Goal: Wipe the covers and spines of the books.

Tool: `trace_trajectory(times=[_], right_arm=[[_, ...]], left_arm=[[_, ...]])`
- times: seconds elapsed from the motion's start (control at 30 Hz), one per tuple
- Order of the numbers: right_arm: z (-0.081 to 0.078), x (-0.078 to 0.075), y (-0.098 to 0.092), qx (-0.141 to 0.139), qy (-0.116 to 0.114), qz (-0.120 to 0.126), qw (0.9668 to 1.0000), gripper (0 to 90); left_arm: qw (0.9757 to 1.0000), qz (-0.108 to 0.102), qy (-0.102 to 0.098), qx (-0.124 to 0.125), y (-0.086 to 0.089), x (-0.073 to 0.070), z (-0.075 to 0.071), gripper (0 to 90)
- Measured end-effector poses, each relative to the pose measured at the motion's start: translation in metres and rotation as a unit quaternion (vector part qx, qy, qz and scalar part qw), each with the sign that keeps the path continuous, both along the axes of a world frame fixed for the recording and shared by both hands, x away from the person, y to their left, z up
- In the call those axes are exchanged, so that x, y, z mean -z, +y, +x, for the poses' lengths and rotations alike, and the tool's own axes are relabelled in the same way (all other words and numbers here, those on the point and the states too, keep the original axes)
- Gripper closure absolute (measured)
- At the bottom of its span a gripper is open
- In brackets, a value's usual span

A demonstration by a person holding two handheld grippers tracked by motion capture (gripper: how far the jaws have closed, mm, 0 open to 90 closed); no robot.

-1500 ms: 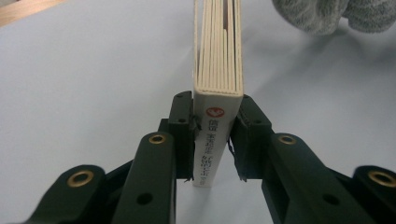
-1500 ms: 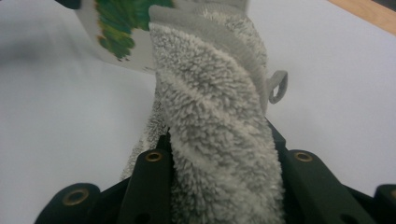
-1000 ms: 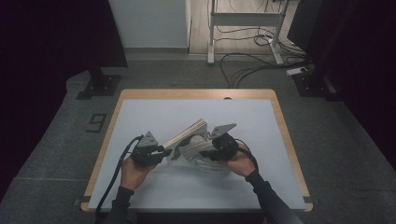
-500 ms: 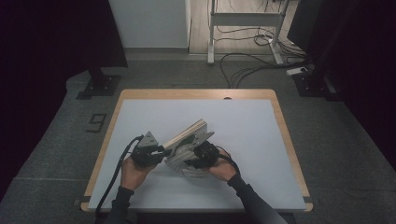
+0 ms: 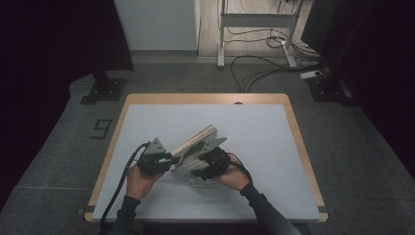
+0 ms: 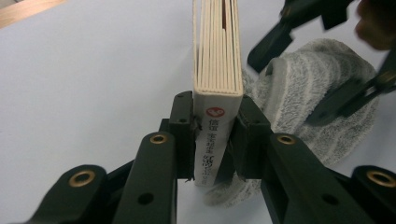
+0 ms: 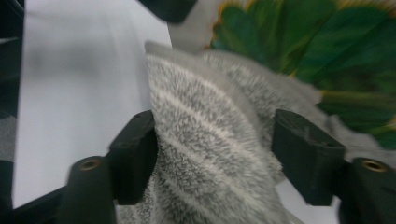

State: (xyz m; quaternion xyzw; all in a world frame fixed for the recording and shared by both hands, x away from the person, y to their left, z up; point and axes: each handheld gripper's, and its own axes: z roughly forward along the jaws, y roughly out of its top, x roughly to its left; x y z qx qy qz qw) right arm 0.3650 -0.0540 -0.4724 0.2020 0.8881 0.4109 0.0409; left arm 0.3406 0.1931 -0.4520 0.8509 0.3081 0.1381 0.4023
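A thick book (image 5: pixel 195 142) with cream page edges is tilted up off the white table (image 5: pixel 274 142). My left gripper (image 5: pixel 169 159) is shut on its spine end (image 6: pixel 217 60), with the pads pressing both covers. A grey striped towel (image 5: pixel 188 175) lies bunched under and beside the book. My right gripper (image 7: pixel 215 149) straddles the towel (image 7: pixel 210 186). Its jaws have just been opening, and the towel still sits between them with the right pad clear of it. Behind the towel is the book's green leaf-patterned cover (image 7: pixel 327 51). The left gripper view has the right gripper (image 6: pixel 308 70) over the towel (image 6: pixel 303 121).
The table has a wooden rim (image 5: pixel 303 147). White tabletop stretches to the right and behind the book. Beyond the far edge are a black stand base (image 5: pixel 105 90), metal desk legs (image 5: pixel 222 44) and loose cables (image 5: pixel 264 68) on the floor.
My right gripper has moved left toward the book and lowered onto the towel, and its jaws have spread. The left gripper and the book have stayed put.
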Motion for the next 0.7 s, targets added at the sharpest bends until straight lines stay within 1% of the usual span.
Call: trace_trajectory(times=[0.17, 0.23, 0.33, 0.43, 0.57, 0.63, 0.7], right_arm=[[-0.001, -0.020, -0.012, 0.010, -0.022, 0.014, 0.9996, 22.7], [0.002, -0.026, -0.018, 0.019, -0.029, 0.016, 0.9993, 20.8], [0.009, -0.031, -0.028, 0.039, -0.032, 0.022, 0.9985, 19.0], [0.019, -0.030, -0.040, 0.062, -0.035, 0.025, 0.9971, 15.2], [0.035, -0.025, -0.055, 0.096, -0.044, 0.025, 0.9941, 12.9], [0.043, -0.021, -0.060, 0.105, -0.044, 0.029, 0.9931, 12.6], [0.051, -0.018, -0.062, 0.107, -0.044, 0.033, 0.9927, 12.6]], left_arm=[[1.0000, -0.001, 0.000, 0.000, 0.000, 0.000, 0.000, 72.0], [1.0000, -0.001, 0.001, 0.000, 0.000, 0.000, 0.000, 72.0], [1.0000, -0.001, 0.001, 0.000, 0.000, 0.000, 0.000, 72.0], [1.0000, -0.001, 0.001, -0.001, 0.000, 0.000, 0.001, 71.9], [1.0000, -0.001, 0.001, -0.001, 0.001, 0.000, 0.001, 71.9], [1.0000, 0.000, 0.000, 0.000, 0.001, 0.000, 0.001, 72.2], [1.0000, 0.000, -0.001, 0.001, 0.001, 0.000, 0.001, 72.9]])
